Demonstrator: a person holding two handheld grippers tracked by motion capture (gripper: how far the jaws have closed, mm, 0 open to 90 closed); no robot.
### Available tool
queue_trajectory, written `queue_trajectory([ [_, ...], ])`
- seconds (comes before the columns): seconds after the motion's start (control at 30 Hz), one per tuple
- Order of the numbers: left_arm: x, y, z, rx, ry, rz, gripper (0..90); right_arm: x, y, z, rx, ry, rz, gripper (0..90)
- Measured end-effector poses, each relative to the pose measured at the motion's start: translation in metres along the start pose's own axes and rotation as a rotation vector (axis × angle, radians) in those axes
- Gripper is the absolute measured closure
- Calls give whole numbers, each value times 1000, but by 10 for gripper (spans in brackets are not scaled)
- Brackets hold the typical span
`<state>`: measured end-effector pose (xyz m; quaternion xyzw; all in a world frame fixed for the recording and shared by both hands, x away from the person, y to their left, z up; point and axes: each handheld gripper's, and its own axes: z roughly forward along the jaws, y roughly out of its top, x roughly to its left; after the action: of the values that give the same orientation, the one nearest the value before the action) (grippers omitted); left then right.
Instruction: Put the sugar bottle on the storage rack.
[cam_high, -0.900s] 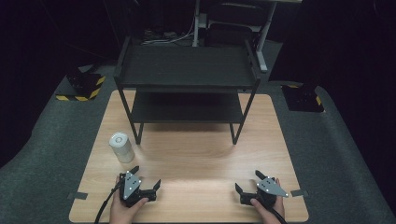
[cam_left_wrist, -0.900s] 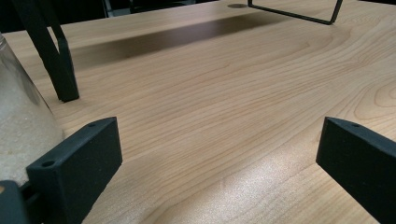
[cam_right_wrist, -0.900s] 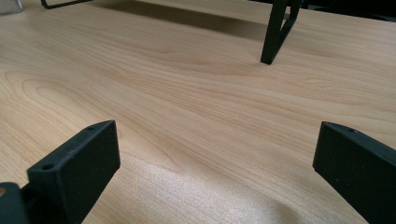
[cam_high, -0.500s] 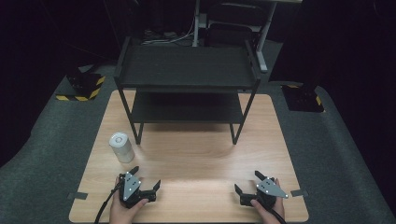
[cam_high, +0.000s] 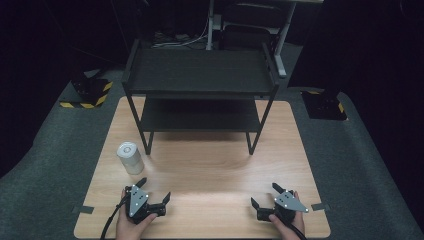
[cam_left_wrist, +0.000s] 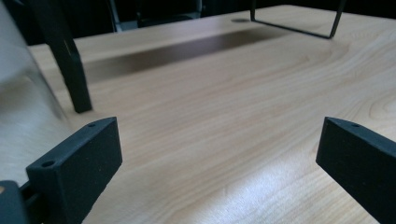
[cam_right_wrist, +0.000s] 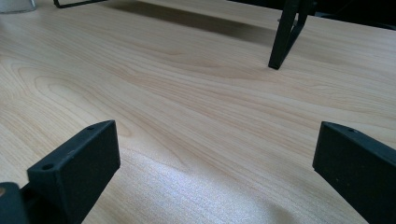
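Note:
A pale cylindrical can (cam_high: 129, 157) stands upright on the wooden table (cam_high: 210, 175), to the left of a black two-tier rack (cam_high: 200, 70). My left gripper (cam_high: 154, 189) rests near the table's front edge, just in front of the can, with its jaws wide apart and nothing between them. In the left gripper view its jaws (cam_left_wrist: 219, 158) frame bare wood, and the can (cam_left_wrist: 18, 93) is a blur at the left edge. My right gripper (cam_high: 265, 195) lies at the front right, open and empty. Its own view (cam_right_wrist: 215, 158) faces a rack leg (cam_right_wrist: 285, 32).
The rack fills the back half of the table, with a lower shelf (cam_high: 200, 116) on thin legs. Grey carpet surrounds the table. Yellow-and-black striped blocks sit on the floor at the left (cam_high: 87, 92) and right (cam_high: 325, 105). Tape marks the table's front corners.

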<state>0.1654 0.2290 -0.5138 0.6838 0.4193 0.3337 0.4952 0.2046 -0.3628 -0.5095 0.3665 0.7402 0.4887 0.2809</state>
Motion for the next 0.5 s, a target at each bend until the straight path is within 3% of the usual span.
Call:
queue_trajectory([
  [0.13,4,5,-16,-57,19,-2,5,-1,0,0,-1,6,3,4],
  [0.2,4,9,-22,-74,36,-19,5,-2,0,0,-2,8,3,4],
  [0.3,3,12,-28,-91,56,-10,5,-2,0,0,-2,9,3,4],
  [0.4,2,15,-34,-107,94,-5,5,-2,0,0,-1,10,1,4],
  [0.43,2,15,-37,-108,129,-2,5,-2,0,0,-1,10,2,4],
  [0.47,2,15,-37,-108,129,-2,5,-2,0,0,-1,9,1,4],
  [0.5,4,12,-37,-112,165,-13,4,-2,0,0,-2,9,1,4],
])
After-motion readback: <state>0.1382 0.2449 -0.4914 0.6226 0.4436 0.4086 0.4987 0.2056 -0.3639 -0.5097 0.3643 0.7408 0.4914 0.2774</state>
